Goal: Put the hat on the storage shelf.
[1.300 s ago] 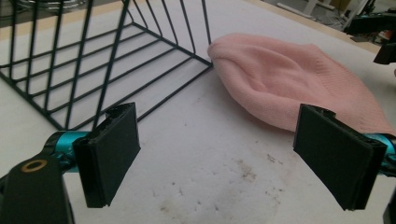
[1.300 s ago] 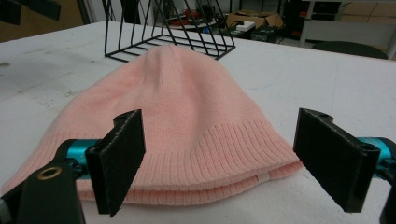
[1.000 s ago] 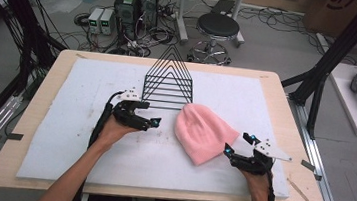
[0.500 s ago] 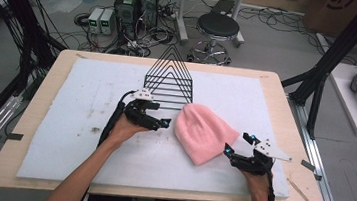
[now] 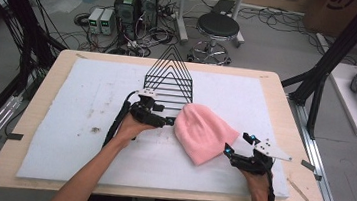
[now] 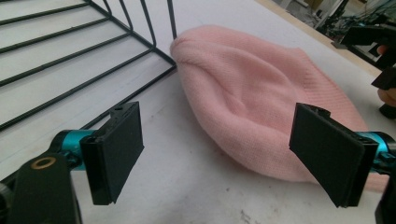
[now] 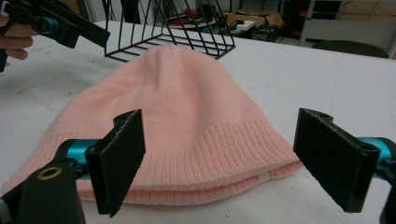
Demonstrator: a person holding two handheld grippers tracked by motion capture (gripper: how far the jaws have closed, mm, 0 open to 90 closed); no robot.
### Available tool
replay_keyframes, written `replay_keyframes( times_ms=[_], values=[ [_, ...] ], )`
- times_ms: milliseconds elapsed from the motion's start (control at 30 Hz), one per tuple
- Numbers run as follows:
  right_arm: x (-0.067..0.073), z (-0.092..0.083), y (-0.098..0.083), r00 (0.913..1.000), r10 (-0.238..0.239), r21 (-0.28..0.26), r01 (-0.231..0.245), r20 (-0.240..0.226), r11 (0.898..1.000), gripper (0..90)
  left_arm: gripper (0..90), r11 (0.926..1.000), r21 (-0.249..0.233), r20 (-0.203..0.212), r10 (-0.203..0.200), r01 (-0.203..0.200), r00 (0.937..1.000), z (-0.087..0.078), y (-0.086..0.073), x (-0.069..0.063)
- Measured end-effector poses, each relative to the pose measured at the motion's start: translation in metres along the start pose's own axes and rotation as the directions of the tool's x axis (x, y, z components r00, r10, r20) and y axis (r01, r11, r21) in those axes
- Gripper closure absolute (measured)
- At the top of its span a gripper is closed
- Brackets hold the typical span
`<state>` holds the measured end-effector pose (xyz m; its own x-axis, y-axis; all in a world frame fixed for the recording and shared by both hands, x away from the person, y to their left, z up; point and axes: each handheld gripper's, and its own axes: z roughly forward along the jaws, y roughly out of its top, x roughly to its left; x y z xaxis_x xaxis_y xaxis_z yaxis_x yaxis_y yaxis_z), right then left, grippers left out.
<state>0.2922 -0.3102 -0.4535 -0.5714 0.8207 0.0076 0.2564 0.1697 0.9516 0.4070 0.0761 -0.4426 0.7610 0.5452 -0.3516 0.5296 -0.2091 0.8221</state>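
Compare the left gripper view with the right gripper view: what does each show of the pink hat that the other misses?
The left gripper view shows the pink hat's rounded crown end lying against the base of the black wire rack. The right gripper view shows the ribbed brim, folded double, with a small white tag at its edge. Both show the hat flat on the white mat, the rack beside it, and open jaws that have not yet closed on the hat.

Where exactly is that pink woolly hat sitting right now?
In the high view the pink hat lies flat on the white mat, right of centre, between the left tongs and right tongs, its crown touching the black wire rack.
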Motion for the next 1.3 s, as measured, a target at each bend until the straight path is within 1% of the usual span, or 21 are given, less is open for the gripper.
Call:
replay_keyframes(
  times_ms=[67,100,200,333,367,400,433,467,500,533,600,633,667,733,767,833,867,933,1100,1167,1300],
  values=[
    [0.0,0.0,0.0,1.0,0.002,0.0,-0.002,0.0,1.0,16.9,20.3,0.9996,-0.007,0.021,-0.026,0.026,0.9994,0.004,0.002,0.0],
    [0.0,0.0,0.0,1.0,0.001,0.0,-0.001,0.0,1.0,16.9,21.1,0.9988,-0.007,0.033,-0.049,0.049,0.9982,0.007,0.003,0.0],
    [0.0,0.0,0.0,1.0,0.003,-0.002,-0.003,-0.001,1.0,16.9,22.1,0.9985,0.012,0.038,-0.054,0.054,0.9978,0.013,0.005,-0.001],
    [0.0,0.0,0.0,1.0,0.008,0.0,-0.008,-0.001,1.0,16.9,25.2,0.9955,0.019,0.057,-0.094,0.093,0.994,0.02,0.004,0.001],
    [0.0,0.0,0.0,1.0,0.008,0.0,-0.008,-0.001,1.0,16.9,25.9,0.9955,0.019,0.057,-0.094,0.093,0.994,0.02,0.004,0.001],
    [0.0,0.0,0.0,1.0,0.01,0.003,-0.01,-0.003,1.0,16.9,26.2,0.9943,0.022,0.063,-0.105,0.104,0.9925,0.021,0.003,0.002],
    [0.0,0.0,0.0,0.9999,0.01,0.003,-0.01,-0.003,1.0,16.9,26.7,0.9911,0.025,0.067,-0.133,0.131,0.9889,0.022,0.002,0.003],
    [0.0,0.0,0.0,0.9999,0.012,0.002,-0.012,-0.003,1.0,16.9,28.0,0.9911,0.025,0.067,-0.133,0.131,0.9889,0.022,0.002,0.003],
    [0.0,0.0,0.0,0.9999,0.012,0.002,-0.012,-0.003,1.0,16.9,28.0,0.9894,0.026,0.069,-0.144,0.143,0.9871,0.023,0.002,0.004],
    [0.0,0.0,0.0,0.9999,0.012,0.001,-0.012,-0.003,1.0,16.9,30.6,0.9873,0.027,0.077,-0.159,0.157,0.9844,0.023,0.002,0.006],
    [0.0,0.0,0.0,0.9999,0.013,0.003,-0.013,-0.003,1.0,16.9,32.2,0.986,0.028,0.075,-0.166,0.164,0.9833,0.023,0.002,0.006],
    [0.0,0.0,0.0,0.9999,0.012,0.003,-0.012,-0.003,1.0,16.9,32.6,0.984,0.03,0.074,-0.178,0.176,0.9813,0.023,0.001,0.008],
    [0.0,0.0,0.0,0.9999,0.012,0.003,-0.012,-0.002,1.0,16.9,33.8,0.9789,0.033,0.075,-0.204,0.202,0.9762,0.024,0.001,0.01],
    [0.0,0.0,0.0,0.9999,0.011,0.002,-0.011,-0.002,1.0,16.9,35.2,0.9741,0.037,0.072,-0.225,0.223,0.9716,0.025,0.0,0.011],
    [0.0,0.0,0.0,0.9999,0.011,0.001,-0.011,-0.002,1.0,16.9,35.2,0.9726,0.045,0.071,-0.231,0.228,0.9703,0.026,0.001,0.012],
    [0.0,0.0,0.0,0.9999,0.012,0.003,-0.012,-0.001,1.0,16.9,35.1,0.9719,0.053,0.064,-0.233,0.23,0.9705,0.027,0.001,0.012],
    [0.0,0.0,0.0,0.9999,0.011,0.003,-0.011,-0.001,1.0,16.9,35.1,0.969,0.053,0.059,-0.244,0.241,0.968,0.029,0.004,0.012],
    [0.0,0.0,0.0,0.9999,0.01,0.002,-0.01,-0.001,1.0,16.9,35.9,0.9691,0.057,0.059,-0.243,0.24,0.9682,0.03,0.005,0.011],
    [0.0,0.0,0.0,0.9999,0.012,0.002,-0.012,-0.001,1.0,16.9,41.0,0.9652,0.078,0.059,-0.254,0.249,0.9653,0.036,0.005,0.009],
    [0.0,0.0,0.0,0.9999,0.012,0.002,-0.012,-0.001,1.0,16.9,43.0,0.9645,0.085,0.055,-0.255,0.25,0.9653,0.036,0.005,0.009],
    [0.0,0.0,0.0,0.9999,0.011,0.001,-0.011,-0.001,1.0,16.9,47.4,0.9597,0.095,0.04,-0.269,0.265,0.9622,0.038,0.003,0.011]
  ],
)
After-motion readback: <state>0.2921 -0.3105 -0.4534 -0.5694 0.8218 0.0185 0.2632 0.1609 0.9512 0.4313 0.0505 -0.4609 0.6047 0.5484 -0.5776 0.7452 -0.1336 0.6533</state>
